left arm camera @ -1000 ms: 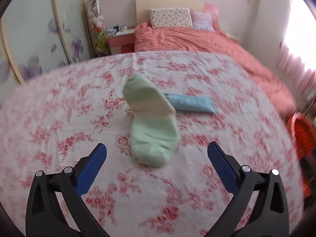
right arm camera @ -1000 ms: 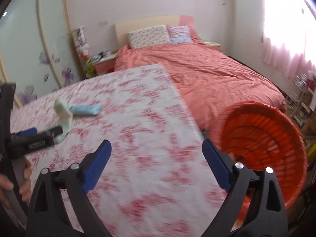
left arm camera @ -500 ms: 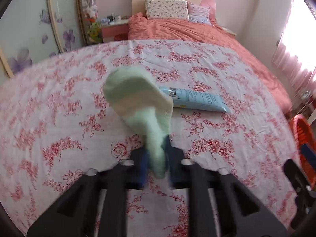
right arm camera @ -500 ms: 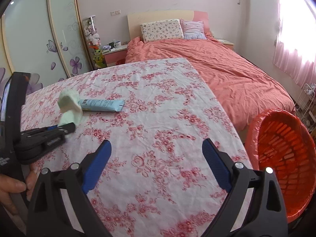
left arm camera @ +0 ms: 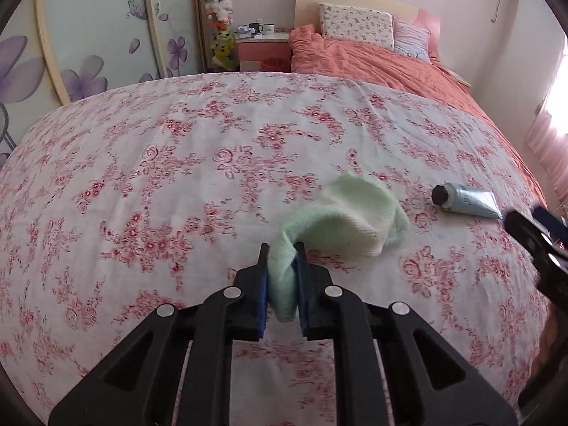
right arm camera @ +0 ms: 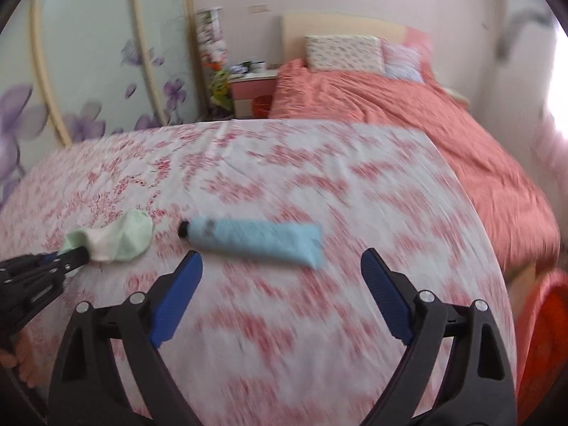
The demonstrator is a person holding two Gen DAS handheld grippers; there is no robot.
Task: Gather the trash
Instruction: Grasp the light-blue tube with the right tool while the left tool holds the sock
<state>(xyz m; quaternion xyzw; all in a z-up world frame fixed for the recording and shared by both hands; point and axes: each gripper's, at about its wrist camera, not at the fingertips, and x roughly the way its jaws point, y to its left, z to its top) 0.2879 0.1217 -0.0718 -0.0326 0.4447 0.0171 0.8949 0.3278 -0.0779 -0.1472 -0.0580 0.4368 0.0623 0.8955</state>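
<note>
No lettering can be read anywhere — not a word, not a number. The blue tube [right arm camera: 254, 240] bears only blurred marks.

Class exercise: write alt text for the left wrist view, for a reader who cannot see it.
The left gripper is shut on one end of a pale green sock that trails over a floral sheet. A blue tube lies to its right, with an orange bed behind.
</note>
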